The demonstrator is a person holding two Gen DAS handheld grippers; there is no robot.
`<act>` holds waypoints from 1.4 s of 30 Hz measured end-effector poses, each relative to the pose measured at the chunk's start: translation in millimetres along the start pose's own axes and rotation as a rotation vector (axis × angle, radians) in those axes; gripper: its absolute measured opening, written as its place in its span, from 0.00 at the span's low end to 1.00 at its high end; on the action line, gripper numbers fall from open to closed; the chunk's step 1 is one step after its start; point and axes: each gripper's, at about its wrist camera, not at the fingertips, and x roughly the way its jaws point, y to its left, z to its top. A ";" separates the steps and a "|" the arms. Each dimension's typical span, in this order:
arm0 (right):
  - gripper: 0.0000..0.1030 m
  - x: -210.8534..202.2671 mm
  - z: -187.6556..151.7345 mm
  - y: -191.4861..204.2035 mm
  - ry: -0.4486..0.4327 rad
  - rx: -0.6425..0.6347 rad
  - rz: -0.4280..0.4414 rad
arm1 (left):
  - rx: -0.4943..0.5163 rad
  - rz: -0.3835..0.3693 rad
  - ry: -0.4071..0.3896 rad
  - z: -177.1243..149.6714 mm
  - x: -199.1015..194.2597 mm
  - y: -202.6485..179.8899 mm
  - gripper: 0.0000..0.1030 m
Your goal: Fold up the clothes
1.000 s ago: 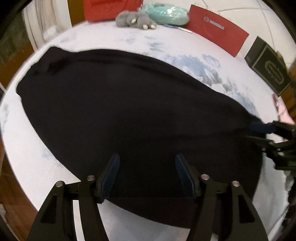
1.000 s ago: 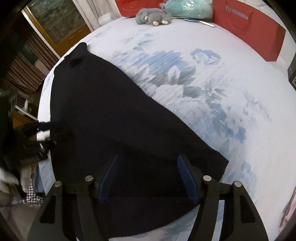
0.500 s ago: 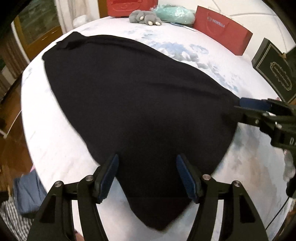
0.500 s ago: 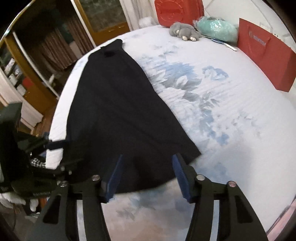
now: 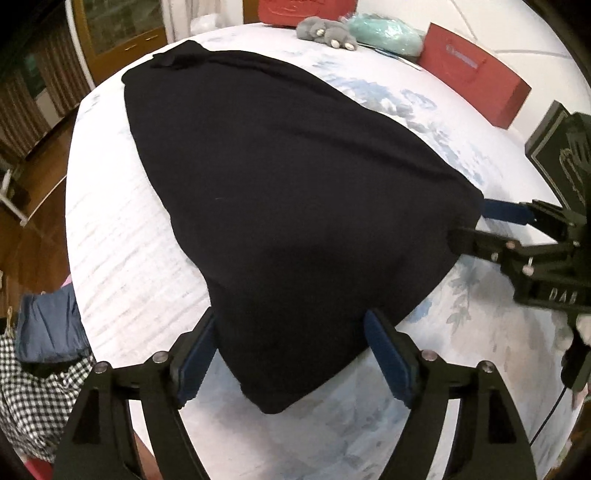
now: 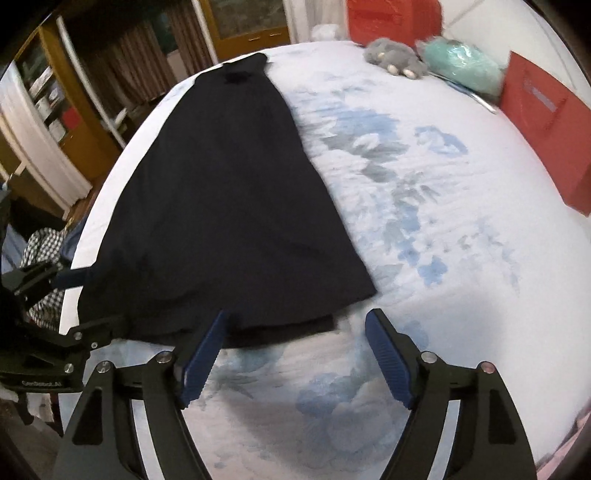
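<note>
Black garment (image 5: 295, 206): spread flat on a bed (image 5: 122, 266) with a white, blue-flowered cover, narrow end toward the upper left of both frames, wide hem toward the cameras.

Left gripper (image 5: 290, 362): fingers wide apart and opening. In the left wrist view a corner of the hem lies between them, the pads just clear of the cloth, gripping nothing. In the right wrist view this gripper shows at the left edge, at the hem's left corner.

Right gripper (image 6: 295, 360): fingers wide apart and opening, over bare cover just below the hem, nothing between them. In the left wrist view it shows at the right edge, its fingertips at the garment's right corner; whether they touch cannot be told.

Far edge of bed, top of both frames: grey plush toy (image 5: 327, 31), teal bundle in clear wrap (image 5: 384, 31), red paper bag (image 5: 476, 85).

Left wrist view only: dark patterned box (image 5: 554, 155), right edge; folded blue cloth (image 5: 48, 328) and checked cloth (image 5: 33, 398), lower left beside the bed.

Right wrist view only: wooden shelving (image 6: 55, 99) and curtains (image 6: 147, 55), upper left.
</note>
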 end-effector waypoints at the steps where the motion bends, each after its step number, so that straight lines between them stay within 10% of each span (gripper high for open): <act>1: 0.76 0.0 -0.4 0.0 -0.002 0.001 0.000 | -0.005 0.000 -0.003 0.1 0.3 -0.5 0.76; 8: 0.77 1.9 -3.8 7.4 -0.008 -0.014 -0.053 | -0.006 0.003 -0.008 -0.3 0.6 -2.6 0.74; 15: 0.45 1.3 2.3 8.9 0.010 -0.009 -0.061 | 0.006 -0.014 0.039 -7.8 -9.7 -3.4 0.58; 25: 0.51 0.8 -0.9 3.2 -0.013 0.023 -0.005 | 0.020 0.000 0.026 -8.0 -11.1 -9.4 0.47; 29: 0.16 3.4 3.6 11.0 0.003 0.003 -0.037 | 0.013 -0.014 0.030 -4.1 -8.0 -11.2 0.41; 38: 0.14 5.8 3.9 -4.8 -0.029 0.097 0.066 | 0.036 -0.038 -0.019 -2.0 -6.3 -6.9 0.38; 42: 0.11 5.6 4.2 2.6 -0.032 0.065 0.028 | 0.019 -0.083 -0.002 -1.5 -9.1 -4.2 0.14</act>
